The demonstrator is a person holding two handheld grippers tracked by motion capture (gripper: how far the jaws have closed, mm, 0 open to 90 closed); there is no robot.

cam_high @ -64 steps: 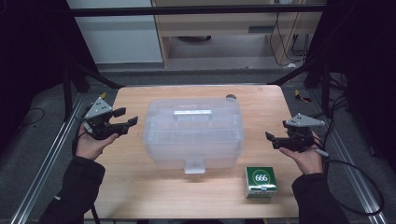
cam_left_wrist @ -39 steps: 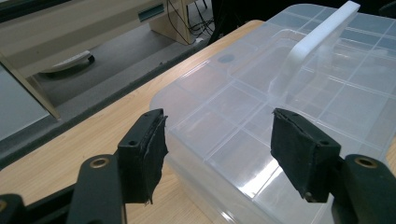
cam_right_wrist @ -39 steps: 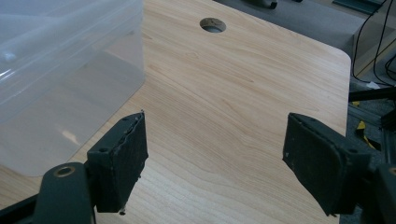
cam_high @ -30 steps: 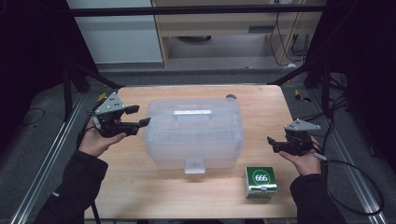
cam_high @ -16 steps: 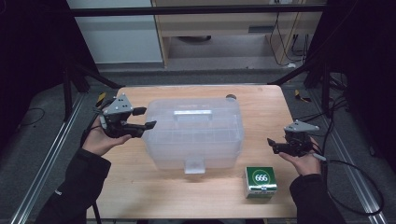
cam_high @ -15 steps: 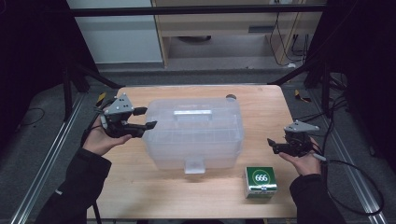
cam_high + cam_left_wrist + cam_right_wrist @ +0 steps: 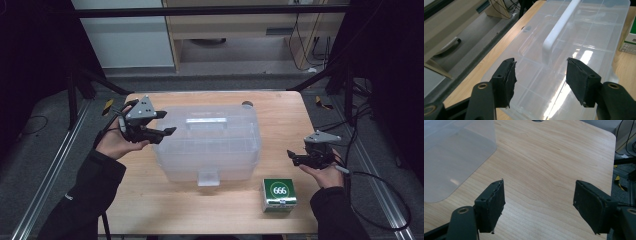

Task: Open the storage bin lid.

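Pale wood is showing across the worktop point(image 7: 165, 210), with dark floor and cabinets behind it at the top of the frame. We are holding the left gripper point(image 7: 162, 124) at the upper-left corner of the clear plastic storage box point(image 7: 207, 145), jaws apart and aimed along its lid; in the left gripper view the white carry handle point(image 7: 559, 27) is lying between and beyond them, so we are probably lining up on it. We are keeping the right gripper point(image 7: 295, 156) low at centre right, jaws apart over bare wood, apart from the box. The box is sitting mid-frame, translucent, its lid ribbed into compartments, a latch tab at its near edge. A green carton marked 666 point(image 7: 279, 194) is standing just beside its lower-right corner.
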